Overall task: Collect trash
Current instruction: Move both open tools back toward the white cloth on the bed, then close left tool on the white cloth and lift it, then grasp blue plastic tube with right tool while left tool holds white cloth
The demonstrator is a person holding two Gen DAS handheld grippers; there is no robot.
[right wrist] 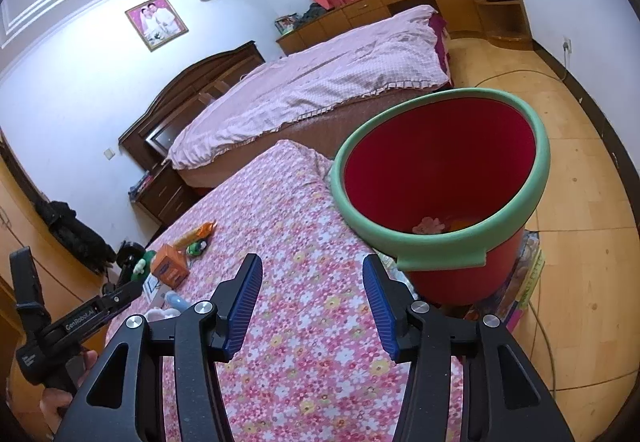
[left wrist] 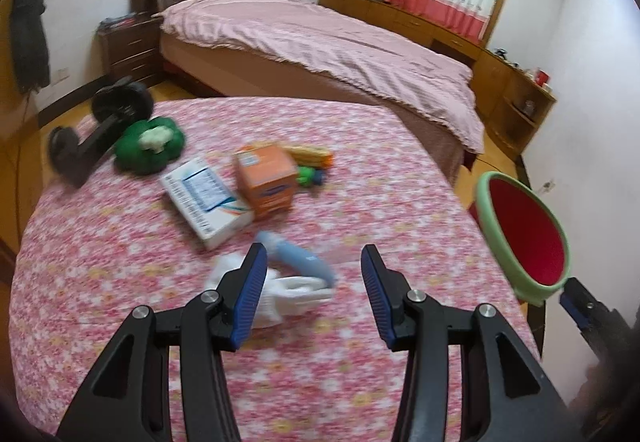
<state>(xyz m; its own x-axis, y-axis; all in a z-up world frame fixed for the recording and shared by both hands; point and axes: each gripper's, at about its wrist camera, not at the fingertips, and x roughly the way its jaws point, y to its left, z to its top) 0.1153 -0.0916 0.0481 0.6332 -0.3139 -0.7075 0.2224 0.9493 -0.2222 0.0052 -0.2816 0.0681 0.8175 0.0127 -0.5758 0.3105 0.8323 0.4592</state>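
Observation:
My left gripper [left wrist: 314,262] is open over the flowered table [left wrist: 120,262]. A crumpled white tissue [left wrist: 296,292] and a light blue tube [left wrist: 298,260] lie just ahead, near its left finger. Beyond lie a white box [left wrist: 206,197], an orange box [left wrist: 266,177] and a yellow-orange wrapper [left wrist: 312,154]. A red bin with a green rim [left wrist: 524,238] stands off the table's right edge. My right gripper [right wrist: 312,274] is open and empty above the table [right wrist: 304,342], just left of the bin [right wrist: 440,177], which holds a little trash at its bottom.
A green plush toy [left wrist: 150,143] and a black wheeled device [left wrist: 100,129] sit at the table's far left. A bed with a pink cover [left wrist: 320,41] lies behind. Wooden cabinets [left wrist: 508,81] line the right wall. Items are stacked under the bin [right wrist: 524,274].

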